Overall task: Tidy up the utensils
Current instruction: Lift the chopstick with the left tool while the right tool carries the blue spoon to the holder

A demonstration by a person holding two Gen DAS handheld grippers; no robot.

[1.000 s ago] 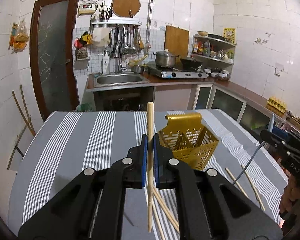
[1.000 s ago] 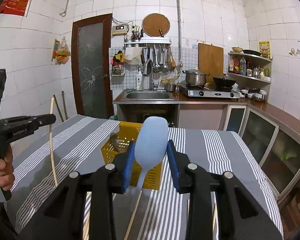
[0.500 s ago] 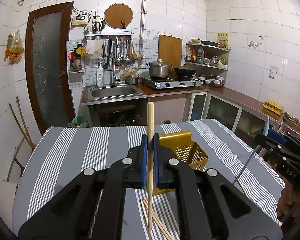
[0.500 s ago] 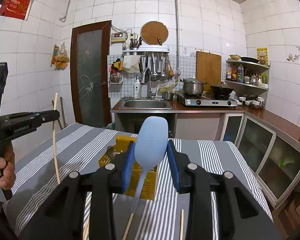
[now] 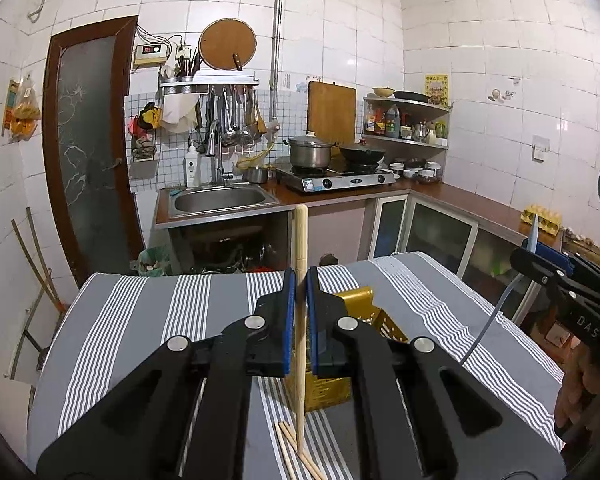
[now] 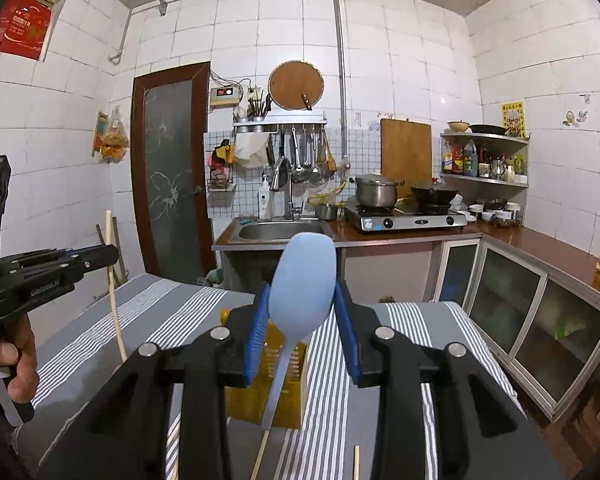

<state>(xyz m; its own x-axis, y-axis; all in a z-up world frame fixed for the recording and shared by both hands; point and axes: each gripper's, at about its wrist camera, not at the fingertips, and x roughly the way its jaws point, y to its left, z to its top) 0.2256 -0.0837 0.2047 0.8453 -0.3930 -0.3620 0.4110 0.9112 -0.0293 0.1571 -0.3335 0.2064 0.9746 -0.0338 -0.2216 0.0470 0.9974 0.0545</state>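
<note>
My left gripper (image 5: 300, 292) is shut on a wooden chopstick (image 5: 300, 248), held upright above the striped table. The yellow utensil basket (image 5: 356, 320) stands just behind and right of it. My right gripper (image 6: 302, 304) is shut on a light blue spoon (image 6: 302, 280), bowl up, with the basket (image 6: 268, 392) below it. Each gripper shows in the other's view: the left one (image 6: 96, 256) with its chopstick, the right one (image 5: 536, 260) with the spoon handle hanging down. Loose chopsticks (image 5: 292, 448) lie on the cloth near me.
The table has a grey and white striped cloth (image 5: 148, 320). More chopsticks (image 6: 260, 452) lie on its near part. Behind the table stand a sink counter (image 5: 220, 200), a stove with pots (image 5: 332, 176) and low cabinets (image 6: 540, 320) on the right.
Both grippers have risen and tilted up with their utensils held. The basket sits lower in both views and more of the kitchen wall shows.
</note>
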